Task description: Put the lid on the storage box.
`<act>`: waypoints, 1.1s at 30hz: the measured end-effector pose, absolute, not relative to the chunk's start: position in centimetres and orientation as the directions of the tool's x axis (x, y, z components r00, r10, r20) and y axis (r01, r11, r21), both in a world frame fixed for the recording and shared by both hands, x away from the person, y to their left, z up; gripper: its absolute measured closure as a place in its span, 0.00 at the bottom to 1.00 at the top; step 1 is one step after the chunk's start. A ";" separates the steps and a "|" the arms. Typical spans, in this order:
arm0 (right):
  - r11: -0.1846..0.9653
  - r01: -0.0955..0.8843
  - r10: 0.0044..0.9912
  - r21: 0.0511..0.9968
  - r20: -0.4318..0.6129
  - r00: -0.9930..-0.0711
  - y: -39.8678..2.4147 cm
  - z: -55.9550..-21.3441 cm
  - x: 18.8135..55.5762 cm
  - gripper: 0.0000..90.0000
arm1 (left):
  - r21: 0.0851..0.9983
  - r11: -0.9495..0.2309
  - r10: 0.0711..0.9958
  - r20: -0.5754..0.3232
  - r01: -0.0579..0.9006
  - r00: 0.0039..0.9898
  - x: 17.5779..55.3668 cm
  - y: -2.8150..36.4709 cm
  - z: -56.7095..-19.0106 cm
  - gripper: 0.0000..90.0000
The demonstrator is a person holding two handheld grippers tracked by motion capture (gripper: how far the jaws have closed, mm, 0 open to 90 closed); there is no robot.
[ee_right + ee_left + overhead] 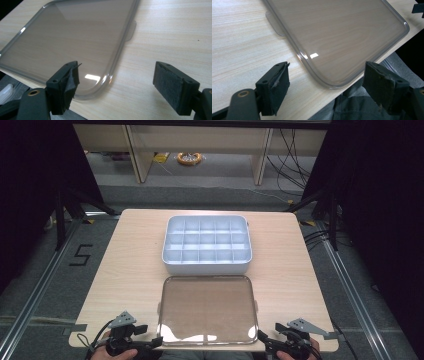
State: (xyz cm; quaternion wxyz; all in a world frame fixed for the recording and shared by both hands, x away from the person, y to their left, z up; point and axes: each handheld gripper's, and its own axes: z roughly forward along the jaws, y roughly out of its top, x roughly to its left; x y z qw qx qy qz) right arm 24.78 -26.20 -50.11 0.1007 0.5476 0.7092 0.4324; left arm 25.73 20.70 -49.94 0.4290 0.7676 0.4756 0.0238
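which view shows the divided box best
The high view: the whole white box sits mid-table with its grid of compartments, all looking empty, just beyond the clear lid. The two gripper views look at the lid's near corners and the table instead.

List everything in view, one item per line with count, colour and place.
table: one, light wood, centre of the high view
box: one, pale blue-grey, divided into compartments, far half of table
lid: one, clear, flat on the near half, in front of the box
reel: one, yellow-orange, on the floor beyond the table
left gripper: one, black, open, at the lid's near left corner
right gripper: one, black, open, at the lid's near right corner
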 end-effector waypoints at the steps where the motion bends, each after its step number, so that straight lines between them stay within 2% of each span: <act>1: 0.008 0.702 0.864 0.712 0.348 -0.363 -26.0 -50.0 24.7 0.24 | 0.681 -0.179 0.751 -0.372 0.710 0.546 25.7 20.7 -49.9 0.23; 2: 0.030 0.685 0.878 0.728 0.309 -0.366 -26.2 -50.1 24.7 0.24 | 0.681 -0.180 0.749 -0.373 0.710 0.548 25.7 20.7 -49.9 0.23; 11: 0.018 0.696 0.866 0.718 0.336 -0.369 -26.1 -50.0 24.7 0.24 | 0.687 -0.182 0.739 -0.377 0.703 0.559 25.7 20.5 -49.9 0.22; 12: -0.022 0.700 0.865 0.714 0.365 -0.345 -25.8 -50.2 24.7 0.24 | 0.685 -0.190 0.736 -0.375 0.703 0.564 25.7 20.5 -49.9 0.22; 15: -0.038 0.700 0.846 0.713 0.396 -0.357 -25.7 -50.0 24.7 0.23 | 0.693 -0.176 0.733 -0.382 0.699 0.564 25.7 20.3 -49.9 0.21; 20: -0.009 0.682 0.852 0.731 0.363 -0.378 -25.8 -50.0 25.1 0.23 | 0.700 -0.174 0.732 -0.379 0.693 0.566 25.9 20.1 -49.9 0.19; 30: 0.001 0.672 0.854 0.741 0.349 -0.386 -25.0 -50.0 26.7 0.26 | 0.698 -0.148 0.753 -0.380 0.701 0.537 27.2 19.3 -49.9 0.21; 32: -0.032 0.700 0.855 0.713 0.382 -0.350 -24.5 -50.1 27.1 0.28 | 0.680 -0.127 0.766 -0.395 0.722 0.507 27.7 19.4 -49.9 0.22; 33: -0.014 0.681 0.846 0.732 0.372 -0.382 -24.7 -50.3 27.5 0.29 | 0.688 -0.148 0.764 -0.377 0.711 0.524 28.1 19.5 -50.0 0.23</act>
